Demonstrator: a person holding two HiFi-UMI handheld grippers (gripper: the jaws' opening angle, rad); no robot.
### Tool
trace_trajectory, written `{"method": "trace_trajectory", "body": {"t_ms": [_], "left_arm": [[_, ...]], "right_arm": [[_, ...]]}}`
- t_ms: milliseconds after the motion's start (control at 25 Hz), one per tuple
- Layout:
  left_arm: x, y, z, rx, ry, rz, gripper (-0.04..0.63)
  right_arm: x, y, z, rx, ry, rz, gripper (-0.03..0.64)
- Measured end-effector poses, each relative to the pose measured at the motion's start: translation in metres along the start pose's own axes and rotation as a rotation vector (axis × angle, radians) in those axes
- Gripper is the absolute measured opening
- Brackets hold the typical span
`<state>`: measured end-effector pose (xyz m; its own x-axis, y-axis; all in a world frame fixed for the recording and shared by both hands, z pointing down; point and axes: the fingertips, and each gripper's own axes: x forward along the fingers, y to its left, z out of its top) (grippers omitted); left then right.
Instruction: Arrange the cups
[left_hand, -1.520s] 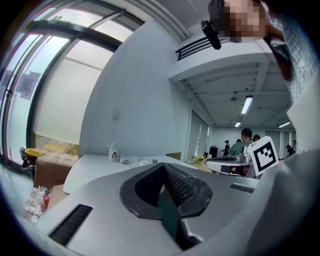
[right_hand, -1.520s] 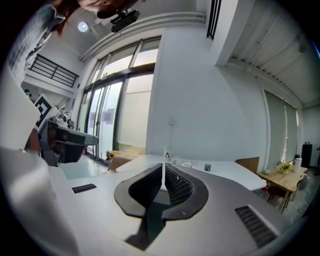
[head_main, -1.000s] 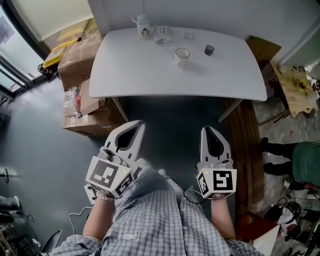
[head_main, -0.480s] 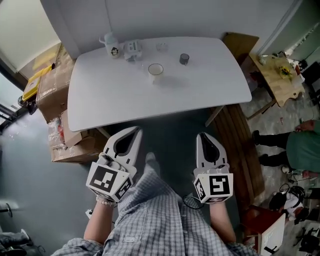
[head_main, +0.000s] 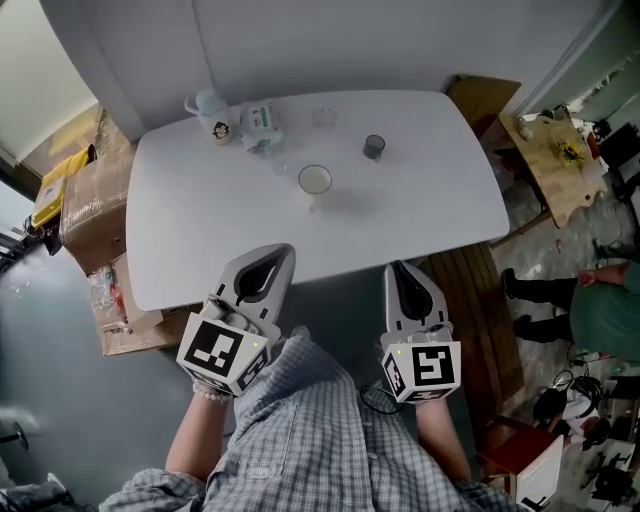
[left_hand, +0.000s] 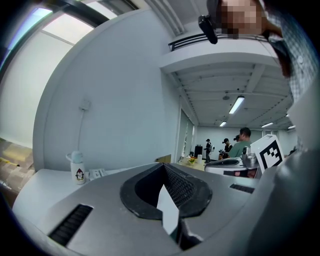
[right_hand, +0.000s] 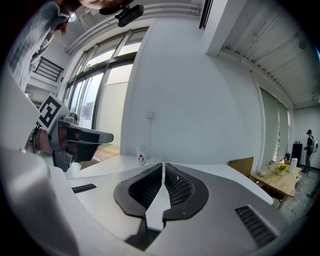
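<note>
On the white table (head_main: 200, 230) stand a white cup (head_main: 315, 181), a small dark cup (head_main: 374, 147), a small clear glass (head_main: 323, 117), a white and green mug (head_main: 262, 125) and a penguin-print bottle (head_main: 205, 112). The bottle also shows far off as the penguin bottle (left_hand: 76, 170) and the penguin bottle (right_hand: 141, 154). My left gripper (head_main: 272, 255) is at the table's near edge, shut and empty. My right gripper (head_main: 398, 270) hovers just off that edge, also shut and empty. Both are well short of the cups. Nothing is between the jaws of the left gripper (left_hand: 162, 167) or the right gripper (right_hand: 163, 166).
Cardboard boxes (head_main: 85, 190) are stacked left of the table. A wooden bench (head_main: 485, 275) lies along the table's right end, and a cluttered wooden table (head_main: 560, 150) is farther right. A person in green (head_main: 610, 310) stands at the right edge. A grey wall runs behind the table.
The table and cups have come closer in the head view. Both grippers now reach the table's near edge, still shut and empty.
</note>
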<state>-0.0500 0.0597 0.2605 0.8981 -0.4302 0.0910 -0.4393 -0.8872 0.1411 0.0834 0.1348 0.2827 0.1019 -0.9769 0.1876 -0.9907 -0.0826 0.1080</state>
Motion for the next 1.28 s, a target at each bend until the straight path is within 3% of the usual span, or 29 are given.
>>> {"method": "trace_trajectory", "body": {"t_ms": [280, 720, 960, 1280], "left_arm": [[0.031, 0.046, 0.0, -0.008, 0.008, 0.009, 0.009], [0.076, 0.066, -0.016, -0.037, 0.063, 0.021, 0.009], [0.111, 0.076, -0.018, -0.045, 0.095, 0.082, 0.009], [0.145, 0.092, -0.018, -0.106, 0.08, 0.257, 0.009]], "right_arm": [[0.054, 0.0, 0.007, -0.009, 0.005, 0.009, 0.032], [0.093, -0.021, -0.007, 0.009, 0.059, 0.031, 0.032], [0.135, -0.04, -0.012, 0.012, 0.07, 0.132, 0.032], [0.192, -0.065, -0.011, -0.051, 0.089, 0.335, 0.032]]}}
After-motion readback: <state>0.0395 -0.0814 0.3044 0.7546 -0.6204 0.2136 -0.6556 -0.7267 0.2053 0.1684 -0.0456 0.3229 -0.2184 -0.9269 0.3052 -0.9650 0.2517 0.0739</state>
